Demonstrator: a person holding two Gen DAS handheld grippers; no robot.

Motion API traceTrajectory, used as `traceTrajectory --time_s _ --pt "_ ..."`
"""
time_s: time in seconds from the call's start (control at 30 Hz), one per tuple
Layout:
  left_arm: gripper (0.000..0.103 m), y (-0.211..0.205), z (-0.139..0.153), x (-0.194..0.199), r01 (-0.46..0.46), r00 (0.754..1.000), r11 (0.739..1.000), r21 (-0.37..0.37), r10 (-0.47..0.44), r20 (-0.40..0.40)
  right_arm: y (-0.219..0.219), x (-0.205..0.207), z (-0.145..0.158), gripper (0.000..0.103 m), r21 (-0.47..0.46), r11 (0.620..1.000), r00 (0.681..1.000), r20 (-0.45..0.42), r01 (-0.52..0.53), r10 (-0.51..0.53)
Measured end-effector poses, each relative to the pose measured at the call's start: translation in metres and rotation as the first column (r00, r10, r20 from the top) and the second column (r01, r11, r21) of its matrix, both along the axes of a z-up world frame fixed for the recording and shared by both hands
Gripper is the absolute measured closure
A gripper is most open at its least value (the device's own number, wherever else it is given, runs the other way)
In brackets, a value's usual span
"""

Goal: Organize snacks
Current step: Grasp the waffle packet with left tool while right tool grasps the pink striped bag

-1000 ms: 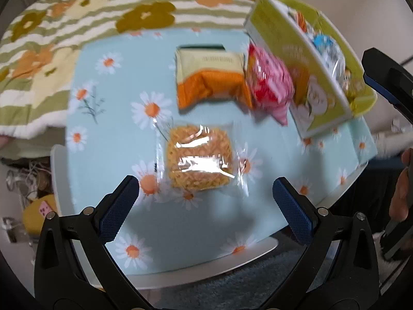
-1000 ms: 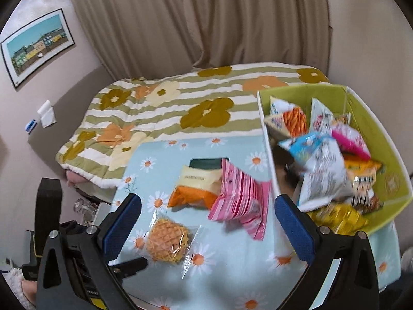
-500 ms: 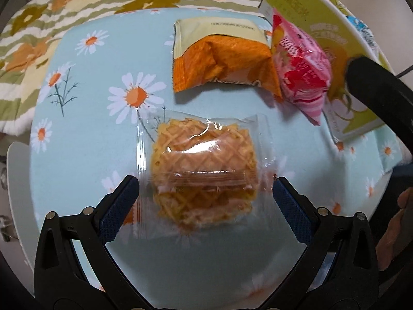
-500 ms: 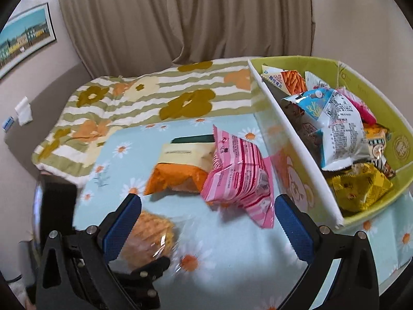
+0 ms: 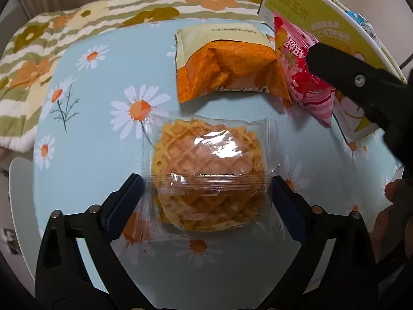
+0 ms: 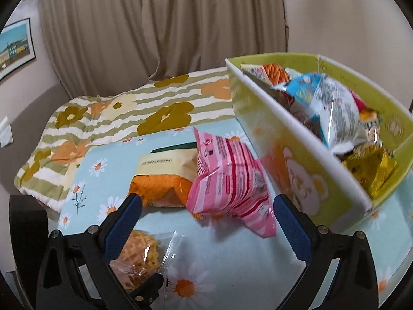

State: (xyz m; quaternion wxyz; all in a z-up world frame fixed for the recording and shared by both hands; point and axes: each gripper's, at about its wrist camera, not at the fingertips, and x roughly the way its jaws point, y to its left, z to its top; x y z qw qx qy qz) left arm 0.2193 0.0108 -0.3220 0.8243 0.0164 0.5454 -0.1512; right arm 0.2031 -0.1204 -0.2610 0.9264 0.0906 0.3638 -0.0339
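Your left tool closing on the waffle pack

Your left tool (image 5: 206, 193) has just been closing, pads touching the wrapper of the waffle pack (image 5: 209, 173) on the worktop (image 5: 103, 134); your right tool (image 6: 206, 217) gapes wide, empty, before the pink packet (image 6: 229, 180).

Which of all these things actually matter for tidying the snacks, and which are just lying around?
Part of the job: waffle pack, orange chip bag, pink snack bag, green snack box, left hand-held gripper.

Just lying about: floral blanket, curtain, wall picture.
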Motion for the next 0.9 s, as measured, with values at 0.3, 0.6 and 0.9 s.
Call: traceTrajectory --time_s 0.3,0.6,0.9 --pt "0.027 0.019 0.007 0.013 0.014 1.000 1.000 -0.026 -0.015 -0.017 0.008 0.013 -0.003 0.002 -0.053 0.998 0.998 0.047 0.040 -0.038" --pt "0.027 0.045 0.021 0.017 -0.022 1.000 0.999 -0.048 0.022 0.002 0.006 0.034 -0.019 0.002 -0.076 0.988 0.991 0.041 0.132 -0.129" --pt "0.027 0.050 0.028 0.017 -0.024 1.000 0.998 -0.057 0.024 0.009 0.006 0.043 -0.025 0.021 -0.116 0.974 0.980 0.060 0.195 -0.189"
